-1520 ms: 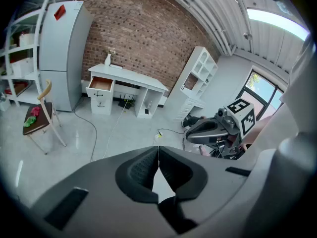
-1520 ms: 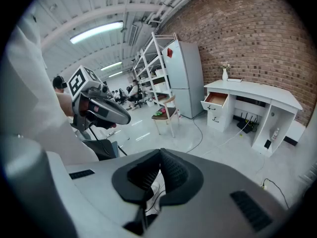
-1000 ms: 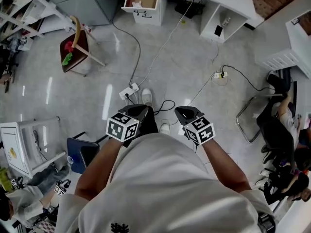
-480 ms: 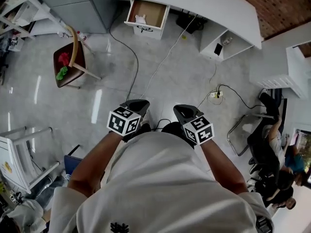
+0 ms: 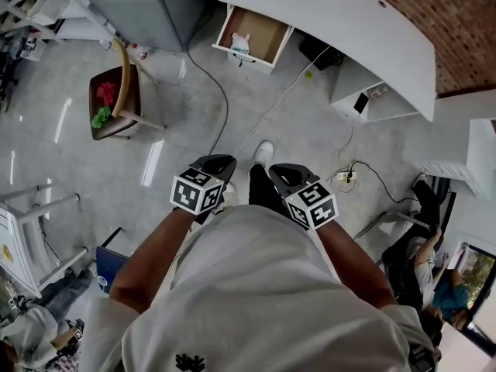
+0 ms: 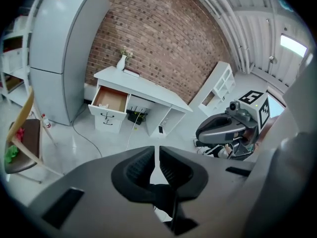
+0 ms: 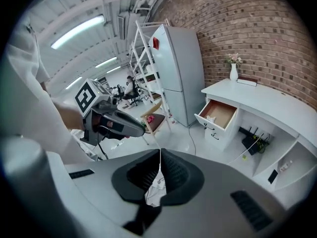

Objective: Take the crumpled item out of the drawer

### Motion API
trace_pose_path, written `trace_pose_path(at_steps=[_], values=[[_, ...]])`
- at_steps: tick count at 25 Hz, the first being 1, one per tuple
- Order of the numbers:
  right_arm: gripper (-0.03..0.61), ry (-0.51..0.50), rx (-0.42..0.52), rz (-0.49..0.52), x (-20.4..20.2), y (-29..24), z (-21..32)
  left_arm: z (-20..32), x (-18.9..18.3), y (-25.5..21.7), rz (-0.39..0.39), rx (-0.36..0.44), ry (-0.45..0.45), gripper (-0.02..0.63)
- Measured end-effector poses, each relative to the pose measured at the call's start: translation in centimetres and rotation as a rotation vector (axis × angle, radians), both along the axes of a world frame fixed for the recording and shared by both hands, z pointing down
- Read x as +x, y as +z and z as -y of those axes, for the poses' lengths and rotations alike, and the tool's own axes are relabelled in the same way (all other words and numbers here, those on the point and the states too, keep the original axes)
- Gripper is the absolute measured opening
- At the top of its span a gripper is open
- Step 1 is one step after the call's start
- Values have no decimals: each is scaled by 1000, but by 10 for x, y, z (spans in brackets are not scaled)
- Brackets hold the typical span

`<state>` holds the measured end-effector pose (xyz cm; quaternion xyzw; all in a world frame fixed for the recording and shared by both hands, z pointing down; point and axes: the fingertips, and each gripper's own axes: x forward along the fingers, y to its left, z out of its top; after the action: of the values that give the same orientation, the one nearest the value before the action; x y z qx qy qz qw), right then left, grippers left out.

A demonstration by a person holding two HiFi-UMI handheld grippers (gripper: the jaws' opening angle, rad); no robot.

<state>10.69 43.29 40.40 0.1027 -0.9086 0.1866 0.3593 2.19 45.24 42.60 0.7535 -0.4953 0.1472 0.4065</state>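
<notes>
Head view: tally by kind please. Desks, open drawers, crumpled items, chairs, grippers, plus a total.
White curved desk: 1
Open wood-lined drawer: 1
Pale crumpled item in that drawer: 1
Wooden chair with dark seat: 1
Handheld two-jaw grippers: 2, left gripper and right gripper
Total: 6

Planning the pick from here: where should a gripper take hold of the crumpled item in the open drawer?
From above, since the drawer is open on top and the crumpled item lies by its front wall. Likely pinch whichever fold stands highest.
</notes>
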Motion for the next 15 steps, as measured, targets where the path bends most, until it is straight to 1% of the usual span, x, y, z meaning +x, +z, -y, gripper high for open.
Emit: trace_pose_path(at_steps=[3, 8, 12, 15], values=[[31, -24, -12, 5, -2, 2, 69, 60, -6, 2, 24, -29, -27, 26], [31, -55, -27, 14, -1, -3, 174, 167, -18, -2, 69, -39, -77, 26], [31, -52, -29, 21, 4, 8, 235, 238, -26, 3, 117, -26, -86, 28], [31, -29, -52, 16, 3, 17, 268, 279, -33, 12, 146, -39, -68, 39]])
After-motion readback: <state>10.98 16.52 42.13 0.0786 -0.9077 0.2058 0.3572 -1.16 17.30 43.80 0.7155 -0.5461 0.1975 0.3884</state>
